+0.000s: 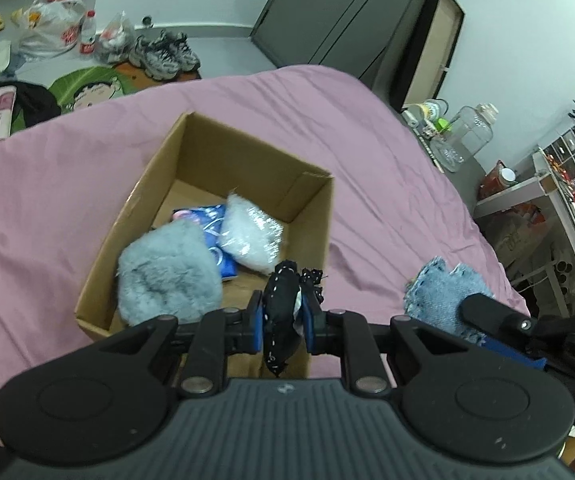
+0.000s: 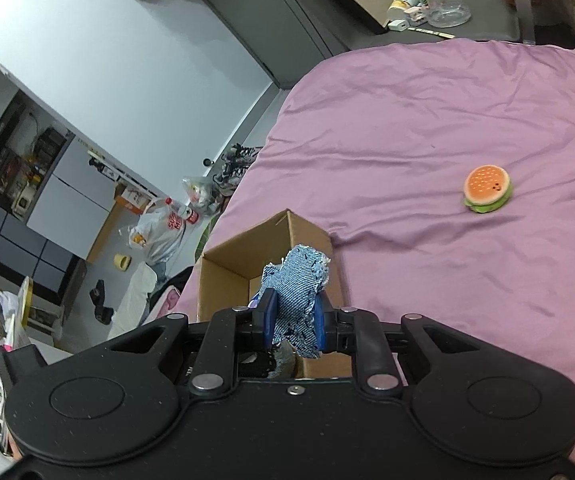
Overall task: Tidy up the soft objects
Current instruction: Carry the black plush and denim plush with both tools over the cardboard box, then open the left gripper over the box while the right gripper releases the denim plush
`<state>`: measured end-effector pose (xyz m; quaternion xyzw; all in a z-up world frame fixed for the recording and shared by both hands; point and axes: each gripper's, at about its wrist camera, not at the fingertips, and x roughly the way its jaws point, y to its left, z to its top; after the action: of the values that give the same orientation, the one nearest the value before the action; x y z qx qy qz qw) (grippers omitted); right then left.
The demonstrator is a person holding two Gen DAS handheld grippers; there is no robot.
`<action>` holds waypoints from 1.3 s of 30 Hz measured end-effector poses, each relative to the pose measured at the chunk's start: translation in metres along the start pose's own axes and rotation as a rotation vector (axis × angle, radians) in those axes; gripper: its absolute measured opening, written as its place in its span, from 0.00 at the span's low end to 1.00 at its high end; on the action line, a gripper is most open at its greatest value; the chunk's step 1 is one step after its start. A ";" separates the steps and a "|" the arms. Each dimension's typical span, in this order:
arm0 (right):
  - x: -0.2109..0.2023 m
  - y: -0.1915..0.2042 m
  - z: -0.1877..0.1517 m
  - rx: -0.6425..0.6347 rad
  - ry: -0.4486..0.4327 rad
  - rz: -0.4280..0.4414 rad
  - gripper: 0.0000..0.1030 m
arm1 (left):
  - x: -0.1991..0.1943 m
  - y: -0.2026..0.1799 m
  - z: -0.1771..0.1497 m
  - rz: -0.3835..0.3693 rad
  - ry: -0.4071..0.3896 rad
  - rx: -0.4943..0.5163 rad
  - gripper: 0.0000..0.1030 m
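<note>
Both jaws clamped: left gripper (image 1: 283, 322) on a black cloth (image 1: 283, 312), right gripper (image 2: 294, 326) on a denim piece (image 2: 297, 296), near the box (image 1: 191, 148). Three soft items boxed; burger toy (image 2: 487, 194) remains on bed (image 2: 427, 120).

One cardboard box (image 1: 247, 152) holds three soft items: one grey furry pouch (image 1: 169, 274), one blue packet (image 1: 211, 224), one white bag (image 1: 253, 234). One burger toy (image 2: 487, 194) lies on the bed (image 2: 427, 120).

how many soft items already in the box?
3: grey fluffy pad at the near left, blue packet in the middle, white bagged fluff to the right. More may hide behind the near wall.
</note>
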<state>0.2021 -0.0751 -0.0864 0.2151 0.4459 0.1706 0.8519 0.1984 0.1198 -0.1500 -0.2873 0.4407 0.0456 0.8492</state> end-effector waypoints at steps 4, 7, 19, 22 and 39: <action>0.009 0.008 0.000 -0.012 0.007 -0.021 0.19 | 0.011 0.012 0.001 -0.001 0.031 -0.026 0.18; 0.014 0.013 0.001 -0.022 0.009 -0.037 0.19 | 0.019 0.019 0.001 -0.007 0.054 -0.047 0.18; 0.033 0.029 -0.002 -0.031 0.025 -0.067 0.19 | 0.041 0.036 0.001 -0.011 0.135 -0.061 0.21; 0.038 0.034 -0.004 -0.039 0.033 -0.066 0.19 | 0.039 0.046 0.005 -0.048 0.141 -0.086 0.23; 0.062 0.054 -0.013 -0.040 0.054 -0.042 0.20 | 0.006 0.074 0.022 -0.066 0.077 -0.135 0.37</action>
<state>0.2200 0.0034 -0.1073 0.1841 0.4696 0.1675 0.8470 0.1933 0.1913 -0.1779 -0.3597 0.4592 0.0361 0.8114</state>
